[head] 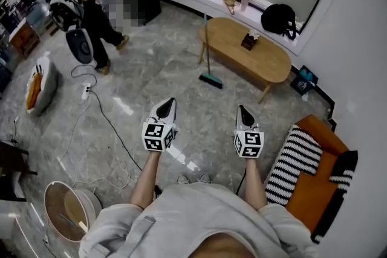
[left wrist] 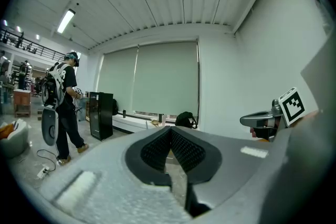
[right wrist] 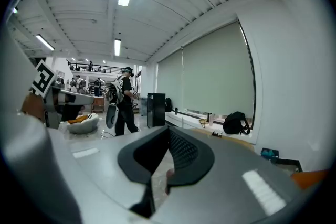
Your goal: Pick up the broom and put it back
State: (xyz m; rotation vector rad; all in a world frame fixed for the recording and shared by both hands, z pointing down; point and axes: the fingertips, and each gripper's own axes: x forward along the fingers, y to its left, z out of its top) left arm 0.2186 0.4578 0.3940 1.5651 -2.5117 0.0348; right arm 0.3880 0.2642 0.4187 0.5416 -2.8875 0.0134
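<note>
I am holding the left gripper [head: 170, 103] and the right gripper [head: 242, 110] out in front of me, side by side and apart. Both are clenching their jaws together on nothing. The slim-handled broom with a teal brush head [head: 211, 80] is standing well ahead of them. Its head is resting on the grey marble floor [head: 151, 69], and its handle is leaning against the end of the oval light wooden table [head: 269, 60].

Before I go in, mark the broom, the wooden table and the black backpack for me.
broom [head: 211, 80], head view, on its teal brush head.
wooden table [head: 269, 63], head view, on bare tabletop near its right end.
black backpack [head: 279, 18], head view, on the middle of its body.
</note>
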